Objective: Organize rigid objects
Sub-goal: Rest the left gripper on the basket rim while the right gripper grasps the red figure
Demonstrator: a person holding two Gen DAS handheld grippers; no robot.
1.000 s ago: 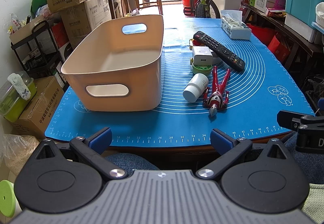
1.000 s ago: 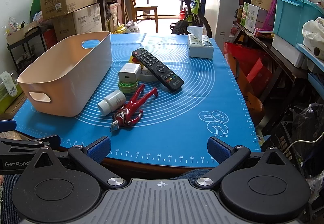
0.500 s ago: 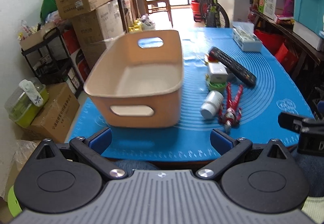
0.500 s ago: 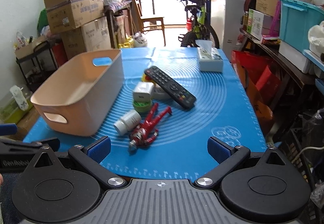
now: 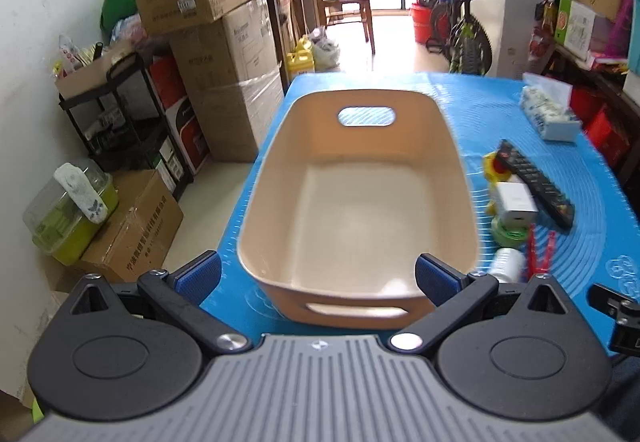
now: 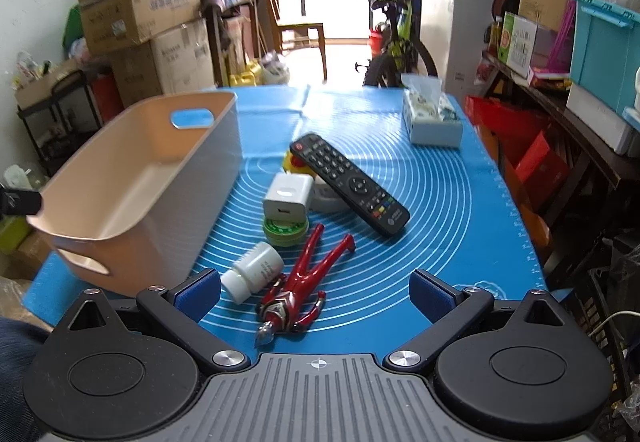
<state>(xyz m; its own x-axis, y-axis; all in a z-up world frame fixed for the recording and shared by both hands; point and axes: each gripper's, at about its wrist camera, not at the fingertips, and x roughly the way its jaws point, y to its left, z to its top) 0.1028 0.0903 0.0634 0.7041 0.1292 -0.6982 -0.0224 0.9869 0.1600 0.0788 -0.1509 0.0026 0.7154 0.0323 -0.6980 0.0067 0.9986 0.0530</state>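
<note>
On the table covered by a blue silicone mat (image 6: pixel 460 210), the empty beige plastic bin with cut-out handles (image 5: pixel 360 202) sits directly ahead of the left gripper (image 5: pixel 318 276), whose fingers are spread wide with nothing between them. To the bin's right lie a black remote control (image 6: pixel 350 184), a red and silver toy figure (image 6: pixel 304 286), a white charger cube (image 6: pixel 288 198) on a green tape roll (image 6: pixel 286 232), and a small white pill bottle (image 6: pixel 252 274). The right gripper (image 6: pixel 314 292), fingers likewise spread and empty, is the nearer one, I judge: the figure lies just ahead between its fingers, head toward the camera, long axis running away and slightly right.

Box (image 5: pixel 132 242) beside the green container (image 5: pixel 68 218): Chinese print, unreadable.
Stacked cartons (image 6: pixel 140 10): print too blurred.
</note>
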